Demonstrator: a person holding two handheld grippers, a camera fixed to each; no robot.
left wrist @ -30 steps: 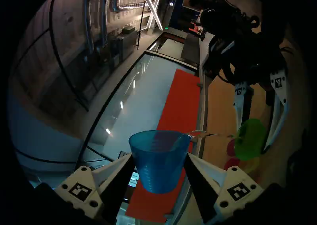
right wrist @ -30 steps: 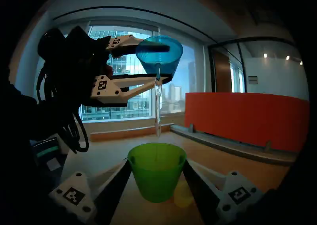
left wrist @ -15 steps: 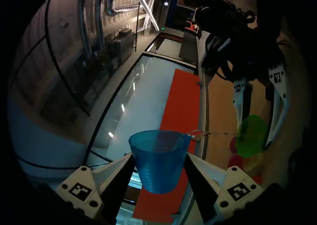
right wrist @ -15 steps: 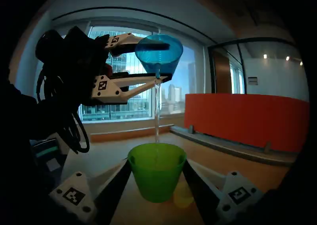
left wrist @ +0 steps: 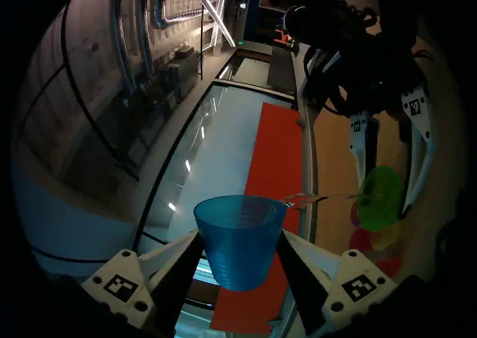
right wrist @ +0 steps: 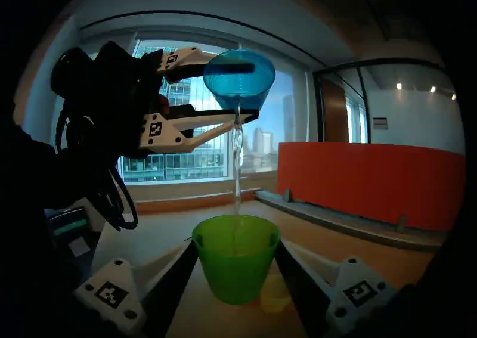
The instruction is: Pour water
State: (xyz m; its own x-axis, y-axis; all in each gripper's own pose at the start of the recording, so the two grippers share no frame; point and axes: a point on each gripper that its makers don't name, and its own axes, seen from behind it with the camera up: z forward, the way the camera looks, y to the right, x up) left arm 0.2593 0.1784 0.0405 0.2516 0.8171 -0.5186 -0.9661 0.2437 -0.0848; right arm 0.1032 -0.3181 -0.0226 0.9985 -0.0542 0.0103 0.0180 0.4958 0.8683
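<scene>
The fingers [left wrist: 179,265] of the left gripper [left wrist: 238,235] are pressed against both sides of the blue plastic cup [left wrist: 239,245], which is held above the green plastic cup [right wrist: 236,260]. The green plastic cup is clamped between the fingers of the right gripper [right wrist: 236,245], low over the wooden surface [right wrist: 203,320]; whether it touches cannot be told.

The pour is judged to be under way. A thin stream of water [right wrist: 237,165] is seen falling from the pouring lip of the blue plastic cup straight into the mouth of the green plastic cup. How much water is left above, and how full the green plastic cup is, cannot be told. Finishing the pour and righting the blue plastic cup are judged to remain.

The blue plastic cup is tipped well over, its long axis close to level and its lip turned down toward the green plastic cup. The green plastic cup is held upright, long axis vertical, mouth up.
</scene>
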